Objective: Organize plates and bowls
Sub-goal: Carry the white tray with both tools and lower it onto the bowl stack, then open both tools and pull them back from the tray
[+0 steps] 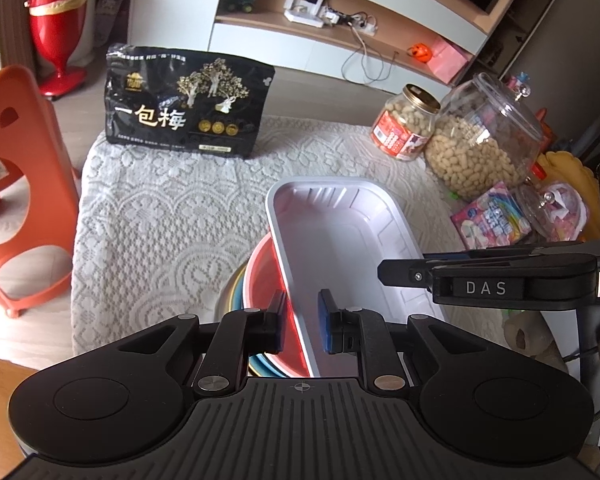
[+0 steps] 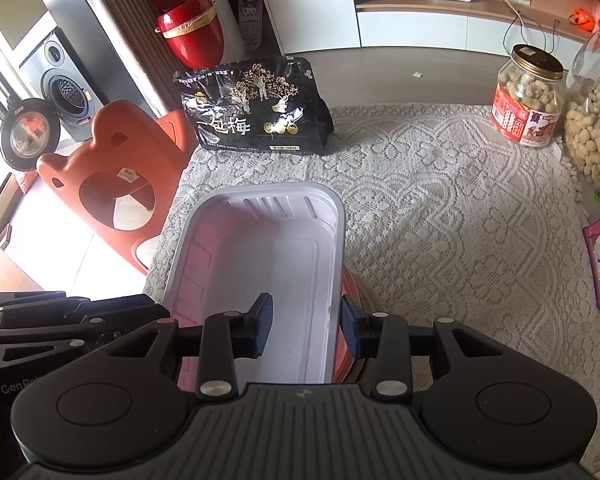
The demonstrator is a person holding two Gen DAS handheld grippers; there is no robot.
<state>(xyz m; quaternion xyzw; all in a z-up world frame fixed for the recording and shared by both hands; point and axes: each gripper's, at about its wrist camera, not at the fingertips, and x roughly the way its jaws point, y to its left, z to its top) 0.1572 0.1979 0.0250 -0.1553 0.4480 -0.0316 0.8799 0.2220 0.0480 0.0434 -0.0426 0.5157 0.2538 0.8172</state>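
Observation:
A white rectangular tray-shaped dish rests on top of a red bowl, which sits on a stack of coloured plates on the lace tablecloth. My left gripper is open, its fingers straddling the dish's left rim with gaps on both sides. In the right wrist view my right gripper is open and straddles the right rim of the same dish, with the red bowl showing beneath. The right gripper's body shows in the left view.
A black snack bag stands at the table's far edge. Two peanut jars and candy packets crowd the right side. An orange chair stands left of the table. The lace cloth lies bare to the right of the stack.

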